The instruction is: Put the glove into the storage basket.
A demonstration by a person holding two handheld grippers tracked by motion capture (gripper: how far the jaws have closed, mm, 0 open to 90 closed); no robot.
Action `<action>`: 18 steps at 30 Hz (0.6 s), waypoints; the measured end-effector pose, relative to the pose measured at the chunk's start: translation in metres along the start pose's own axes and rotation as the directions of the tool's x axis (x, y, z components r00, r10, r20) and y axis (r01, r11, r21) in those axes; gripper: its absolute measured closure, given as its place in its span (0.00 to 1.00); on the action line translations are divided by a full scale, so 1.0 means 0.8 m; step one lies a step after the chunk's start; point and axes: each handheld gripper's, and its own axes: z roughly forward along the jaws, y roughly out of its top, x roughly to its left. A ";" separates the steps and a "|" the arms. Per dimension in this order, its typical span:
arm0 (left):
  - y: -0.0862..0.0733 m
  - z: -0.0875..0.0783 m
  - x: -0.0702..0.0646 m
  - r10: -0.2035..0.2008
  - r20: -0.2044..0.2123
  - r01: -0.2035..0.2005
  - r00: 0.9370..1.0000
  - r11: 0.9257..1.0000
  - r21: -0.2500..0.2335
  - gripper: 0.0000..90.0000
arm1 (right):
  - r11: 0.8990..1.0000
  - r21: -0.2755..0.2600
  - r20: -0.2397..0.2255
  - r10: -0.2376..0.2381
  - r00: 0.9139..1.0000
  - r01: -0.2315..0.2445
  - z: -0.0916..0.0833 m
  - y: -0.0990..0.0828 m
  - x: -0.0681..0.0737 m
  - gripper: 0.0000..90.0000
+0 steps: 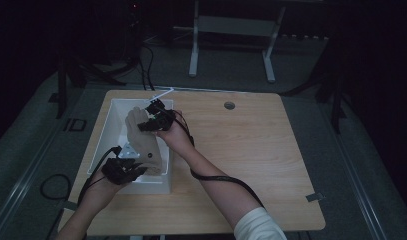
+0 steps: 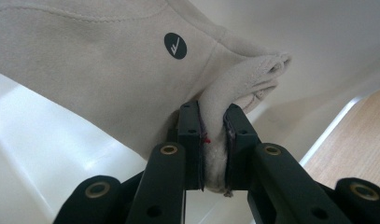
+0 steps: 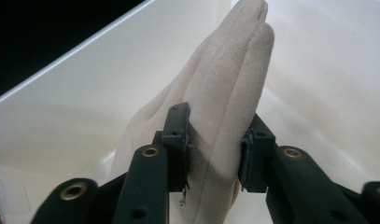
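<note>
A folded beige cloth garment [image 1: 143, 140] with a small black round label [image 2: 175, 45] hangs stretched between both grippers, over a white rectangular bin [image 1: 111, 115]. My left gripper [image 1: 126, 167] holds its near end, with the jaws shut on a bunched corner of the beige cloth [image 2: 214, 154]. At the far end my right gripper [image 1: 153, 120] has its jaws pressed on a thick fold of the same cloth [image 3: 225, 112]. Behind the cloth rise the bin's white inner walls [image 3: 85, 93].
The bin stands on the left part of a light wooden table [image 1: 251, 150], which has a round cable hole [image 1: 229, 105] near its far edge. Black cables [image 1: 221, 177] trail from both grippers. A white frame [image 1: 231, 30] stands on the floor beyond.
</note>
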 end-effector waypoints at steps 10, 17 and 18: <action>-0.001 0.002 0.006 -0.054 -0.023 0.053 0.998 0.998 -0.036 0.66 | 1.000 0.012 0.023 -0.009 1.000 0.009 -0.001 0.004 0.000 0.48; 0.006 -0.005 0.005 -0.115 -0.046 0.110 0.992 0.990 -0.092 0.39 | 0.999 -0.018 -0.014 -0.033 0.999 0.033 -0.016 0.002 0.005 0.32; 0.007 -0.007 0.004 -0.128 -0.048 0.122 0.991 0.986 -0.110 0.35 | 0.999 -0.026 -0.026 -0.040 0.999 0.040 -0.020 0.002 0.005 0.29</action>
